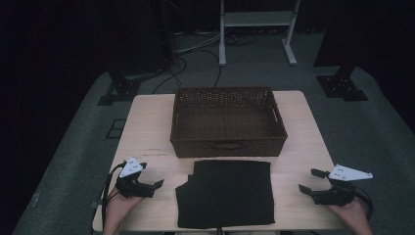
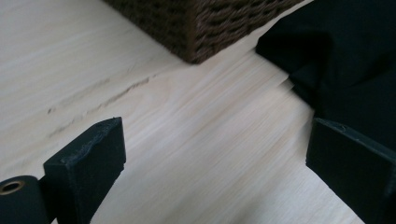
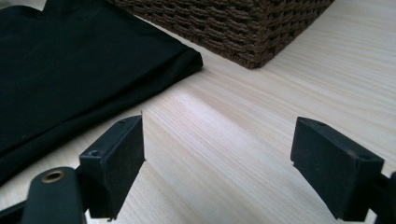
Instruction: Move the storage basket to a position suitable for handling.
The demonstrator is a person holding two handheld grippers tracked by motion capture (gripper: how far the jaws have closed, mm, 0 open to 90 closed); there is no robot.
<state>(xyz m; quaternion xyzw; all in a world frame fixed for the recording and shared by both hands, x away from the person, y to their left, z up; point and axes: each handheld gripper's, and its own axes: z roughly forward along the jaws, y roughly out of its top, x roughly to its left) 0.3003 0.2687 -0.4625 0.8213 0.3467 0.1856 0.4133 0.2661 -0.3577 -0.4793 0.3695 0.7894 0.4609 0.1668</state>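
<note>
Both hands sit low in the high view, left gripper [image 1: 155,185] and right gripper [image 1: 306,182] flanking the folded black cloth [image 1: 226,193] before the wicker basket [image 1: 228,121]. Left gripper view: jaws apart over bare desk [image 2: 187,140]. Right gripper view: jaws wide too. Soft, light, floppy; pinch a folded corner.

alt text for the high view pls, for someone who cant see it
A folded black cloth lies flat at the near edge of a light wooden table, just in front of an empty brown wicker basket. A person's hands hold a claw at each side of the cloth, the left claw and the right claw, both open and touching nothing.
</note>
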